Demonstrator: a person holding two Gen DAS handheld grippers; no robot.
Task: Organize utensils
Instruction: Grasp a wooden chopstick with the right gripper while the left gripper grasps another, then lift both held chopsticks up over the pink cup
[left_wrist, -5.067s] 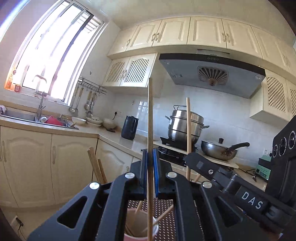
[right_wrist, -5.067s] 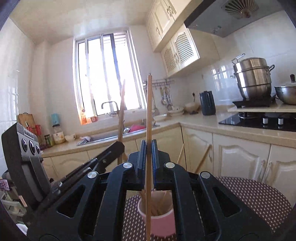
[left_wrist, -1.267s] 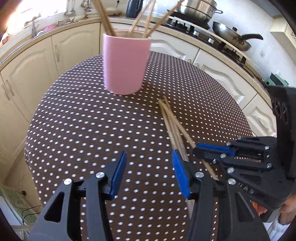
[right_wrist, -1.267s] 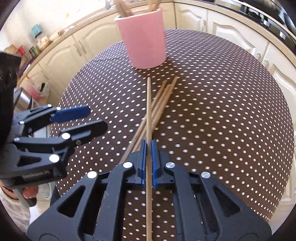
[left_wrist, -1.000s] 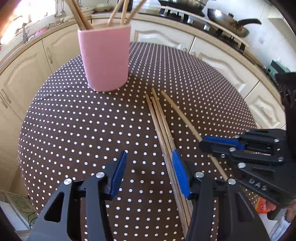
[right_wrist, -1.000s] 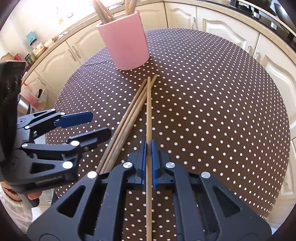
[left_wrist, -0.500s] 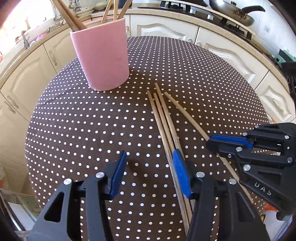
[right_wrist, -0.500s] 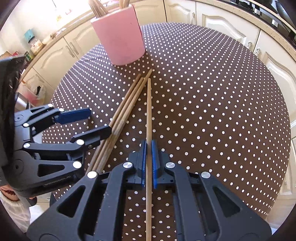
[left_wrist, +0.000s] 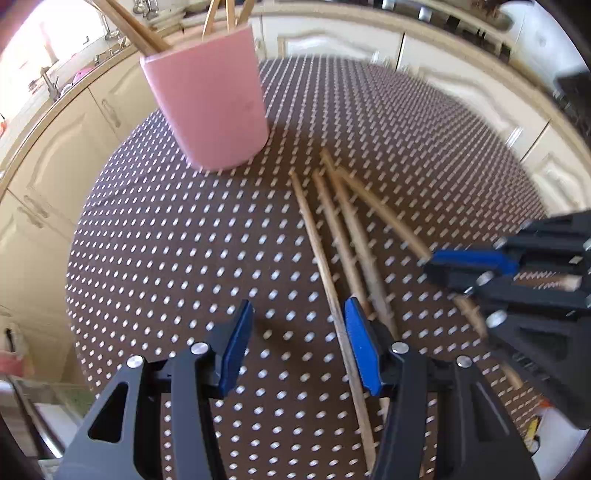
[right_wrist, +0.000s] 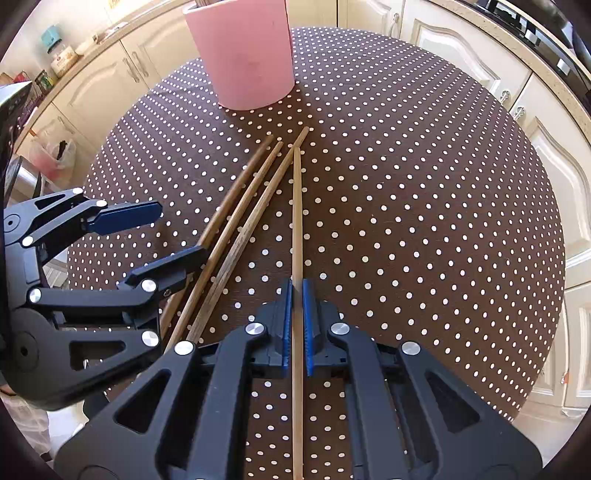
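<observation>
A round bench (right_wrist: 424, 206) carried a brown cloth with white dots. Cream cabinet doors (right_wrist: 458, 55) with metal handles curved around the far side of the bench, under a pale counter edge. Beyond the bench to the left, jars and small containers (right_wrist: 61, 55) stood on that counter. A plastic bag (right_wrist: 51, 155) lay low beside the bench's left edge. A tap (left_wrist: 46, 75) showed on the counter left of the bench, under bright window light.
</observation>
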